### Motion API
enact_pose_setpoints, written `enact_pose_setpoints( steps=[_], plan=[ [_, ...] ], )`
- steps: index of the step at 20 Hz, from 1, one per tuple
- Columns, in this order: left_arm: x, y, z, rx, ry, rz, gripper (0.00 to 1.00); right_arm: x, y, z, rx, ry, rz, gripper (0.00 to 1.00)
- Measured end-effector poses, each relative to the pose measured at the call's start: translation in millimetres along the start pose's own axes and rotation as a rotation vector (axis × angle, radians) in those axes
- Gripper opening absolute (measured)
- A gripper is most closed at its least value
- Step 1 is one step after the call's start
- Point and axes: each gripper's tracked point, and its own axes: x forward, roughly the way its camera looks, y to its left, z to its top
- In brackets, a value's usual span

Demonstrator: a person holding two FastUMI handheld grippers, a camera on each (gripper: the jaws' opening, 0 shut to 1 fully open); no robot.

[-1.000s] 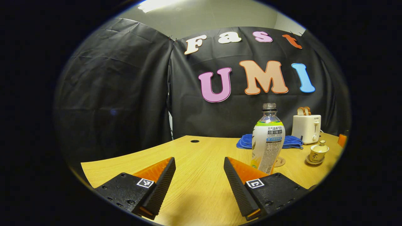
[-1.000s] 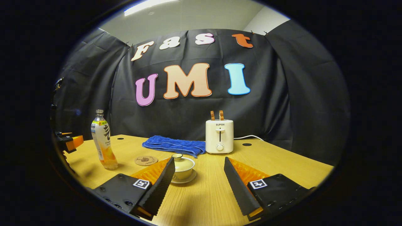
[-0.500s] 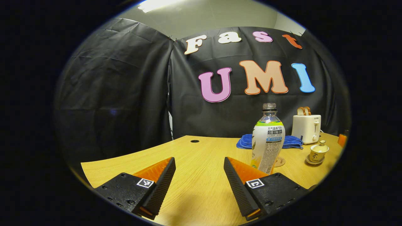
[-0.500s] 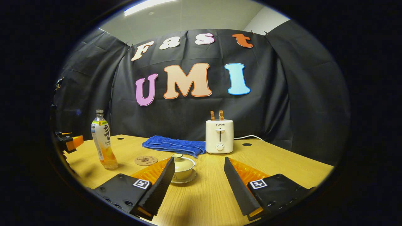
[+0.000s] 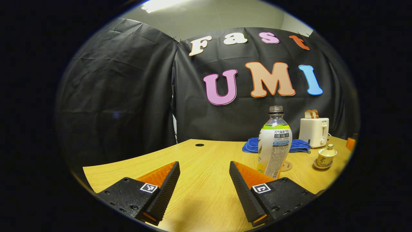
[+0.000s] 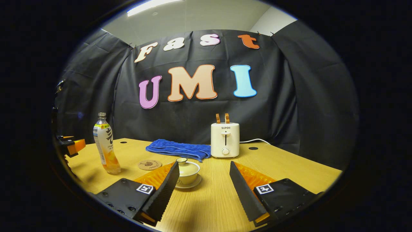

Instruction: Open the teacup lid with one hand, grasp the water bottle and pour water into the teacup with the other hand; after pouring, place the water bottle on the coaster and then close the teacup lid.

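Across the last second nothing had shifted in either view; both tongs held station, so the task had not started. Left tongs [image 5: 204, 190] stood apart and empty, low over the counter [image 5: 199, 180], with the water bottle [image 5: 274, 146] upright just beyond their right finger. Right tongs [image 6: 204, 190] were likewise apart and empty, the teacup [image 6: 187, 172] just ahead, its lid [image 6: 185, 165] still seated. The coaster [image 6: 149, 165] lay bare between bottle and cup. Judged next: lifting the lid.
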Motion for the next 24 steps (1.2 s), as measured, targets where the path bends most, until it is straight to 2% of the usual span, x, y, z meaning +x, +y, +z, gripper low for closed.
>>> enact_pose_setpoints(
  steps=[2,5,7,9,13,14,17,18,23,24],
  plan=[
    [0,0,0,0.000,0.000,0.000,0.90,3,4,0,0.001,0.001,0.010,0.98],
    [0,0,1,0.000,0.001,-0.001,0.90,12,25,-2,0.004,0.006,0.094,1.00],
    [0,-1,0,-0.001,0.001,-0.003,0.90,19,32,-3,0.006,0.012,0.130,0.98],
    [0,-1,1,-0.001,0.001,-0.004,0.90,28,33,-2,0.006,0.010,0.128,0.96],
    [0,-1,1,-0.001,0.001,-0.005,0.90,42,44,-3,0.007,0.013,0.150,1.00],
    [-1,-1,1,-0.001,0.001,-0.006,0.90,46,46,-3,0.007,0.016,0.151,0.96],
    [-1,-1,1,-0.001,0.002,-0.007,0.90,59,53,-6,0.006,0.022,0.154,0.98],
    [-1,-1,1,-0.001,0.001,-0.007,0.90,64,55,-6,0.006,0.025,0.155,0.96],
    [-1,-2,2,0.000,0.002,-0.009,0.90,82,65,-17,0.003,0.086,0.178,0.98],
    [-1,-2,1,0.000,0.002,-0.009,0.90,86,67,-20,0.000,0.103,0.186,0.96]
  ],
)
